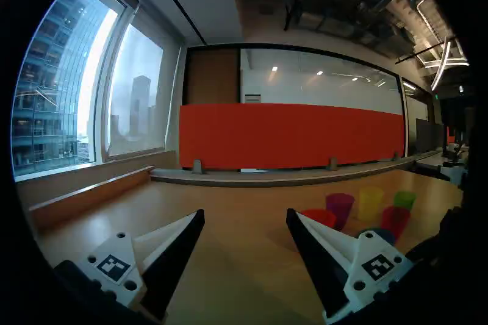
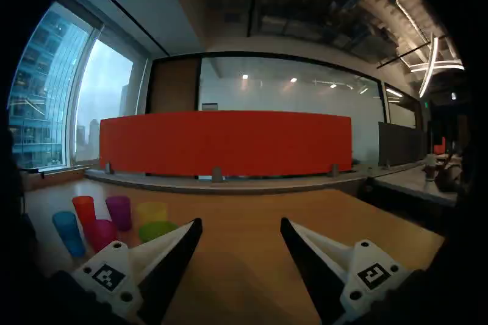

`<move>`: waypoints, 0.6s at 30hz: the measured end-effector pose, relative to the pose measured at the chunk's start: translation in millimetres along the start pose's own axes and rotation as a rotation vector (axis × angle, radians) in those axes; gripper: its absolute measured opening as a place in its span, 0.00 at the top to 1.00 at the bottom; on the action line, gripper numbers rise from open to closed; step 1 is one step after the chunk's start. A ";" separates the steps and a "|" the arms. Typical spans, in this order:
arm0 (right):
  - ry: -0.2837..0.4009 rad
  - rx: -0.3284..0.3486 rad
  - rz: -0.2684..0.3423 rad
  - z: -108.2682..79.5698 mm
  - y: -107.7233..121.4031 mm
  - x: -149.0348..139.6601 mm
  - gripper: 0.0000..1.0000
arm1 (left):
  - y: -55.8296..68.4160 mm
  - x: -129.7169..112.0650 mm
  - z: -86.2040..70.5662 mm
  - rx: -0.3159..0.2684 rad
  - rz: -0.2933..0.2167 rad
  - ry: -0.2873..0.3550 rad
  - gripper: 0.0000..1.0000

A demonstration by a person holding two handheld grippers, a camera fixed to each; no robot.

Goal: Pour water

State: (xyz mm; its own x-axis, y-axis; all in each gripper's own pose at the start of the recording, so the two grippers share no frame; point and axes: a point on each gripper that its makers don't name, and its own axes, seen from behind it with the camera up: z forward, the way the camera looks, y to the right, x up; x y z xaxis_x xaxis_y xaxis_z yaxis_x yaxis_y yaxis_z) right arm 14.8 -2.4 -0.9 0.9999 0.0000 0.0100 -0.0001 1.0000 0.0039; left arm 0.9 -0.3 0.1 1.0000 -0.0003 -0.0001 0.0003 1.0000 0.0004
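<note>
Left gripper view: the left gripper (image 1: 244,211) was pictured with jaws spread and empty over the wooden table (image 1: 244,276), coloured cups (image 1: 340,208) clustered beyond its right finger. Right gripper view: the right gripper (image 2: 240,221) was held equally spread, the coloured cups grouped at left.

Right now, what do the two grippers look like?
The left gripper and right gripper match: each has two pointed wedge fingers, white outside and black on the inner faces. Every finger base carries a square black-and-white marker with small dark screw holes beside it.
</note>
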 end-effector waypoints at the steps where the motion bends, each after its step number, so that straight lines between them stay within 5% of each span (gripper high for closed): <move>1: -0.006 0.005 -0.003 -0.1 -0.9 4.2 0.01 | -1.5 4.4 0.4 0.002 -0.001 0.000 0.00; 12: -0.042 0.052 -0.036 8.3 -6.3 69.2 0.01 | -5.1 55.1 11.8 -0.028 -0.085 -0.042 0.00; 18: -0.044 0.074 -0.029 14.4 -8.1 108.9 0.01 | -8.1 84.3 20.0 -0.040 -0.074 -0.054 0.00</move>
State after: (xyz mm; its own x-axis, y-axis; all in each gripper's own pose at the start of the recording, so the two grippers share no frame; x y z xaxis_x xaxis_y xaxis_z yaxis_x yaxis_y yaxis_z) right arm 123.5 -10.6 14.5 0.9981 -0.0306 0.0532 0.0263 0.9966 0.0784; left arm 85.2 -8.4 20.1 0.9958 -0.0726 0.0550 0.0747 0.9965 -0.0372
